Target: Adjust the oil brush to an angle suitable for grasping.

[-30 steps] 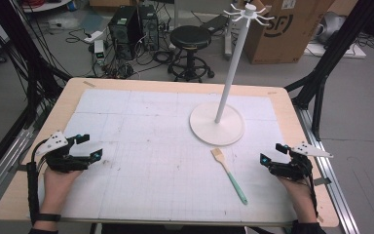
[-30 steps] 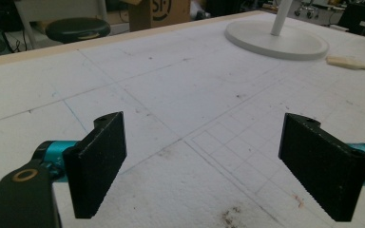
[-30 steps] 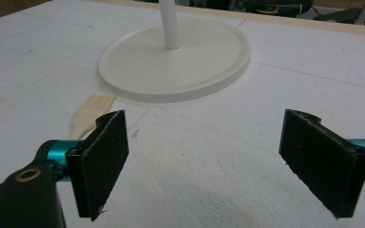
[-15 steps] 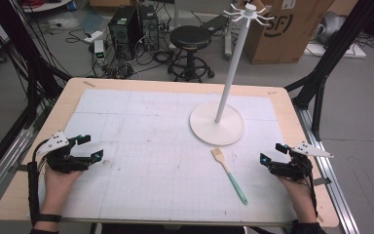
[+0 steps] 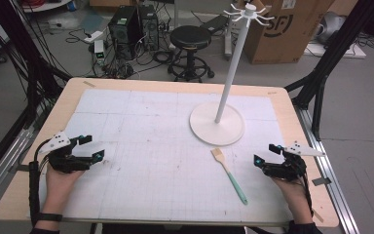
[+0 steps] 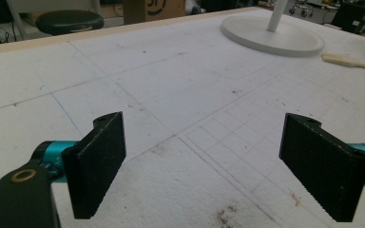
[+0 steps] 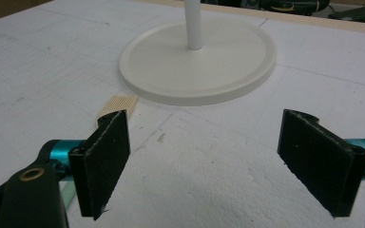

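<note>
Both grippers wide open, holding nothing: left gripper [image 5: 91, 148] far at the table's left edge, right gripper [image 5: 264, 155] just beside the spatula [image 5: 230, 175]. Spatula flat on the white mat [image 5: 141, 122], near the stand base [image 5: 217, 124]. Risk: thin handle, easy to push away instead of pinching; possible knock against the stand.

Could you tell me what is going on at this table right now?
A person holds the left gripper and the right gripper near the table's front corners, both open and empty. A beige-bristled brush with a green handle lies untouched beside the right gripper, just in front of the white round-based hook stand.
</note>
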Action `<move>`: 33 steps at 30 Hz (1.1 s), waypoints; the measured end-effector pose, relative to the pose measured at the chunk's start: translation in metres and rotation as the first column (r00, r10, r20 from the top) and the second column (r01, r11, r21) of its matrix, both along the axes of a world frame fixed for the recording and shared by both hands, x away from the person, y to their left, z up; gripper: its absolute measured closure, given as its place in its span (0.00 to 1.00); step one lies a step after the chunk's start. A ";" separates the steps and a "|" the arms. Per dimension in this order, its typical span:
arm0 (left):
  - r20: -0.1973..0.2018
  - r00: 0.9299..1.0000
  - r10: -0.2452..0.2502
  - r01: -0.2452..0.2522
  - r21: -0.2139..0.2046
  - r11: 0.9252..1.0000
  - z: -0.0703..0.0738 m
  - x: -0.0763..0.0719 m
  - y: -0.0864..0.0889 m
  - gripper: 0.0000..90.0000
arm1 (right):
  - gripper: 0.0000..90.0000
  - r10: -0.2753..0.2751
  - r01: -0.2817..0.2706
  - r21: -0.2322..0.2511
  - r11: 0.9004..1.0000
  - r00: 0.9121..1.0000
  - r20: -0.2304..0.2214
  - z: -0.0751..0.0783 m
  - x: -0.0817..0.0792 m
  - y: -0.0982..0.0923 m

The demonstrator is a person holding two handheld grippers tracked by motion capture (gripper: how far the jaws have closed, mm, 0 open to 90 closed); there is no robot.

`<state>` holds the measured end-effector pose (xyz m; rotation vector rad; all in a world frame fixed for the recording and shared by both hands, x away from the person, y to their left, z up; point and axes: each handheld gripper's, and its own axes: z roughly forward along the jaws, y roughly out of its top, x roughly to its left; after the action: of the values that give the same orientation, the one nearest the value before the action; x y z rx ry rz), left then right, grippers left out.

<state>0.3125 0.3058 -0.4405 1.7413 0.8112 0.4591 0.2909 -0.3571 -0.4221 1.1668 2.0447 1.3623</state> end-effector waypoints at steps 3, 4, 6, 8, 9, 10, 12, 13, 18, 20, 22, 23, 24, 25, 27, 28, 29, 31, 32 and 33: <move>-0.009 1.000 0.000 0.000 0.001 1.000 -0.002 0.001 0.000 0.18 | 0.19 0.009 -0.009 0.001 1.000 1.000 -0.010 -0.002 0.000 0.004; -0.013 1.000 0.000 0.000 -0.001 1.000 -0.002 0.002 -0.001 0.18 | 0.20 0.009 -0.009 -0.002 1.000 1.000 -0.012 -0.003 0.000 0.005; -0.012 1.000 -0.001 0.001 0.002 1.000 -0.003 0.002 -0.001 0.18 | 0.20 0.014 -0.014 -0.007 1.000 1.000 -0.019 -0.004 0.000 0.007; -0.009 1.000 -0.003 0.003 0.005 1.000 -0.003 0.002 -0.003 0.18 | 0.20 0.022 -0.023 -0.007 1.000 1.000 -0.021 -0.005 0.000 0.010; -0.009 1.000 -0.004 0.004 0.007 1.000 -0.003 0.002 -0.003 0.18 | 0.20 0.028 -0.028 -0.010 1.000 0.999 -0.024 -0.006 0.000 0.012; -0.013 1.000 -0.007 0.007 0.008 1.000 -0.004 0.002 -0.003 0.18 | 0.21 0.034 -0.035 -0.008 0.999 0.999 -0.029 -0.006 0.000 0.014; -0.018 1.000 -0.009 0.009 0.011 1.000 -0.005 0.003 -0.003 0.18 | 0.23 0.053 -0.053 -0.013 0.999 0.998 -0.031 -0.006 0.000 0.019; -0.019 1.000 -0.007 0.008 0.010 1.000 -0.005 0.003 -0.004 0.18 | 0.23 0.060 -0.061 -0.014 0.998 0.998 -0.035 -0.007 0.000 0.022; -0.025 1.000 -0.017 0.017 0.011 1.000 -0.007 0.004 -0.005 0.18 | 0.26 0.091 -0.092 -0.028 0.995 0.995 -0.050 -0.009 0.000 0.033; -0.023 1.000 -0.017 0.017 0.011 1.000 -0.006 0.004 -0.005 0.18 | 0.29 0.101 -0.103 -0.022 0.994 0.993 -0.061 -0.010 0.000 0.037; -0.022 1.000 -0.016 0.016 0.008 1.000 -0.006 0.003 -0.005 0.18 | 0.32 0.109 -0.111 -0.022 0.994 0.992 -0.065 -0.011 0.000 0.041; -0.022 1.000 -0.015 0.015 0.007 1.000 -0.006 0.003 -0.005 0.18 | 0.34 0.118 -0.120 -0.022 0.993 0.990 -0.073 -0.011 0.000 0.043; -0.022 1.000 -0.015 0.015 0.006 1.000 -0.006 0.003 -0.005 0.18 | 0.36 0.122 -0.125 -0.023 0.992 0.989 -0.080 -0.012 0.000 0.045; -0.022 1.000 -0.015 0.015 0.005 1.000 -0.006 0.003 -0.005 0.18 | 0.38 0.127 -0.130 -0.024 0.991 0.988 -0.089 -0.012 0.000 0.048; -0.024 1.000 -0.016 0.016 0.004 1.000 -0.006 0.003 -0.004 0.19 | 0.41 0.137 -0.140 -0.028 0.990 0.985 -0.105 -0.014 -0.001 0.053; -0.025 1.000 -0.016 0.016 0.005 1.000 -0.006 0.003 -0.004 0.19 | 0.43 0.144 -0.148 -0.029 0.989 0.983 -0.111 -0.014 -0.001 0.055; -0.025 1.000 -0.014 0.014 0.008 1.000 -0.006 0.003 -0.004 0.19 | 0.44 0.149 -0.154 -0.032 0.987 0.981 -0.122 -0.015 -0.001 0.058; -0.026 1.000 -0.013 0.013 0.005 1.000 -0.006 0.003 -0.004 0.19 | 0.46 0.157 -0.164 -0.048 0.985 0.979 -0.131 -0.016 -0.001 0.064; -0.026 1.000 -0.012 0.012 0.007 1.000 -0.006 0.003 -0.004 0.19 | 0.47 0.161 -0.170 -0.054 0.984 0.977 -0.137 -0.017 -0.001 0.067; -0.025 1.000 -0.013 0.013 0.007 1.000 -0.006 0.003 -0.005 0.19 | 0.49 0.163 -0.173 -0.057 0.983 0.976 -0.145 -0.018 -0.002 0.069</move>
<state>0.3156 0.3013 -0.4462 1.7608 0.8170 0.4322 0.2893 -0.2878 -0.4397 1.1084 2.3170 1.3063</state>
